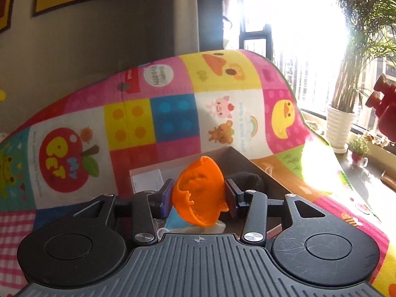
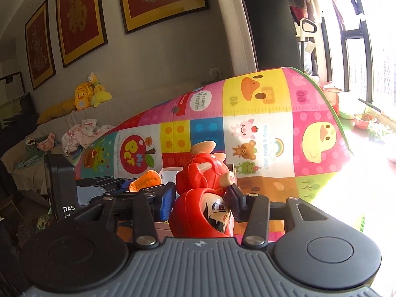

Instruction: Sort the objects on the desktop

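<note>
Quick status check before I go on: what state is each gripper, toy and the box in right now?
Left gripper: shut on the orange toy.
Orange toy: held off the surface, above the box.
Right gripper: shut on the red toy.
Red toy: held aloft, tilted on its side.
Box: open on top, some things already inside.
Play mat: spread flat under the box.

Left tool (image 1: pixel 199 195): both fingers drawn in, blue pads (image 1: pixel 166 198) pressed on either side of an orange toy (image 1: pixel 198 193), held raised and roughly level. Right tool (image 2: pixel 201 198): fingers likewise closed in, pads (image 2: pixel 167 201) clamped on a red toy figure (image 2: pixel 203 193), which sits tilted between them. From the right wrist view the left tool (image 2: pixel 118 188) shows just beside and to the left, at about the same height.
</note>
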Tool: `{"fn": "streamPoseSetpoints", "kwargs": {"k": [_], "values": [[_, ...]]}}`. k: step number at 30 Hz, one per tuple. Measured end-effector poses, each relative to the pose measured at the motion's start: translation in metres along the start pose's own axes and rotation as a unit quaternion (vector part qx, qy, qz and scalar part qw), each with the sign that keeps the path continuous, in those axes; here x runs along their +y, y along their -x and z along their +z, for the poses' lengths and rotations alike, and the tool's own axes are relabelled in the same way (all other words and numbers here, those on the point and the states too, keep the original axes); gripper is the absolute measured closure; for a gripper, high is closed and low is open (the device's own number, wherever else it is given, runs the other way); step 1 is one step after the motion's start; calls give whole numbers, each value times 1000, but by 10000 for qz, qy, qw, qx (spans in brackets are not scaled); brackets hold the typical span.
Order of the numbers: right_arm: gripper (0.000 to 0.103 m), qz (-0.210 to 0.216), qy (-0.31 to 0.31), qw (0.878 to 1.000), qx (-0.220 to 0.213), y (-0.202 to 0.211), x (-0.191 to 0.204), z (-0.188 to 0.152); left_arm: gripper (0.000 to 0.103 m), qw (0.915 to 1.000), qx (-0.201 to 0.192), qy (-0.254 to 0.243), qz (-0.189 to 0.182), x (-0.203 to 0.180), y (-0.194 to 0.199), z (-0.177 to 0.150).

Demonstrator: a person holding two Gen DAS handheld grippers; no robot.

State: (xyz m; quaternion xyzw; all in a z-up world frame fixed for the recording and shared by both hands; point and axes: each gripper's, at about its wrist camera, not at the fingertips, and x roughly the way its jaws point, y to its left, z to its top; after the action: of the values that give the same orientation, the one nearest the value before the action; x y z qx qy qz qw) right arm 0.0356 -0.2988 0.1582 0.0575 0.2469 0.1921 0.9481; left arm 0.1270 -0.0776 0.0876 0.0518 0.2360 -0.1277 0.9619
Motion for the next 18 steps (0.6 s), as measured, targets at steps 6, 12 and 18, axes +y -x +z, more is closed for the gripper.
{"fn": "streamPoseSetpoints", "kwargs": {"k": [6, 12, 18], "values": [[58, -113, 22, 9997, 203, -16, -3, -9, 53, 9994, 301, 114, -107, 2, -33, -17], [58, -203, 58, 9995, 236, -35, -4, -6, 26, 9993, 31, 352, -130, 18, 1, -33], [58, -303, 423, 9985, 191, -73, 12, 14, 15, 9959, -21, 903, 35, 44, 43, -68]]}}
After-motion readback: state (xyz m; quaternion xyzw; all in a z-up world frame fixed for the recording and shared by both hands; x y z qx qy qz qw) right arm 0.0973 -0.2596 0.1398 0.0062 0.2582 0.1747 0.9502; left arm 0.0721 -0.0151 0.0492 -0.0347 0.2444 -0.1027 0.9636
